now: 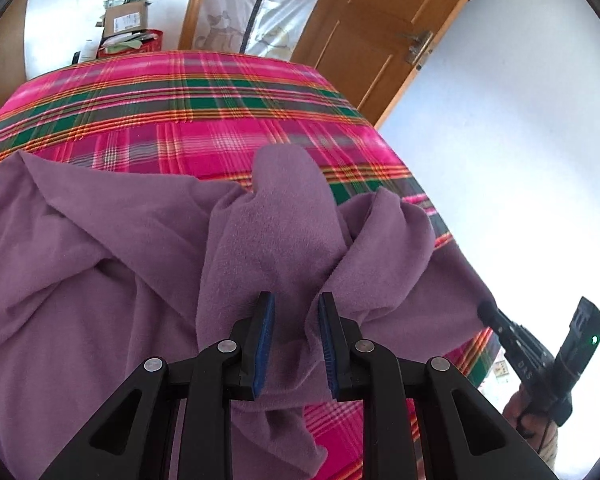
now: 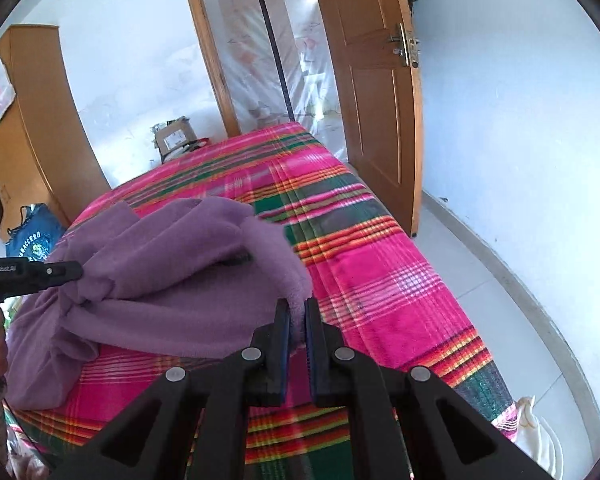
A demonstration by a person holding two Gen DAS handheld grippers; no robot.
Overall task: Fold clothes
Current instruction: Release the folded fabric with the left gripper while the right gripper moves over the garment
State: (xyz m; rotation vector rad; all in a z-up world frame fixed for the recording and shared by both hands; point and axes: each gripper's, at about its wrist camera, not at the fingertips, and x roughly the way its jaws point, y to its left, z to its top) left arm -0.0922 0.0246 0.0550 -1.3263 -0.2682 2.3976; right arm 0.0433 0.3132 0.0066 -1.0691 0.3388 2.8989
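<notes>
A purple fleece garment [image 1: 100, 240] lies bunched on a bed with a pink and green plaid cover [image 1: 180, 100]. A thick fold of it fills the gap between the blue pads of my left gripper [image 1: 294, 300] and rises beyond the fingertips; the jaws grip it. In the right wrist view the left gripper [image 2: 80, 272] comes in from the left with the garment [image 2: 172, 280] gathered at its tip. My right gripper [image 2: 297, 304] is shut on a thin edge of the garment near the bed's [image 2: 380, 280] right side. The right gripper [image 1: 485, 309] also shows at the garment's right corner.
A wooden door [image 2: 372, 80] stands open beyond the bed's far right corner, with pale floor [image 2: 500, 300] along the right side. A cardboard box [image 1: 126, 20] sits behind the bed. A wardrobe [image 2: 32, 120] and a blue bag [image 2: 36, 236] are on the left.
</notes>
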